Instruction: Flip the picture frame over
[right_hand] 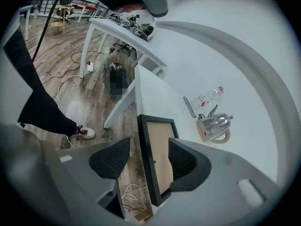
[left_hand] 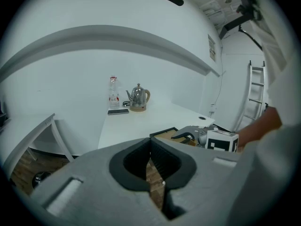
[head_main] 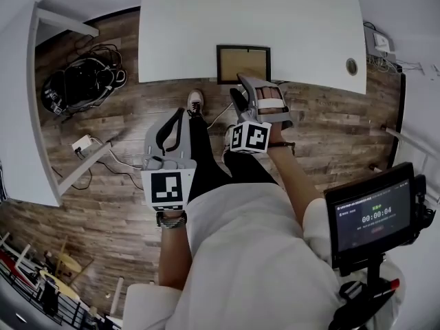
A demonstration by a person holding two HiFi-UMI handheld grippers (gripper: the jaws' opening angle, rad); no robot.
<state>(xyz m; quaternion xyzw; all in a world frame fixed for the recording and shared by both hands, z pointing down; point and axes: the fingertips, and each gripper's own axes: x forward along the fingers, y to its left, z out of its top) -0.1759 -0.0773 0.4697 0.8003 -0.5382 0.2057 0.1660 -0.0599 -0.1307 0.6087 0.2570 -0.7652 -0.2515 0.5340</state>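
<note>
On the white table (head_main: 206,26) a picture frame (head_main: 243,63) lies at the near edge. At its far end stand a kettle (left_hand: 138,98), a bottle (left_hand: 113,94) and perhaps a phone (left_hand: 118,111).

A white table (head_main: 247,12) stands on a wood-plank floor (head_main: 330,122) before plain white walls (left_hand: 155,65).

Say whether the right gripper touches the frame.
Cannot tell. The right gripper view shows the frame between the open jaws of the right gripper: floor shows beside one pad, the other overlaps the frame.

Picture frame (head_main: 243,63) at table (head_main: 206,19) edge; right gripper (head_main: 251,82) beside it; left gripper (head_main: 173,119) over floor (head_main: 323,115).
</note>
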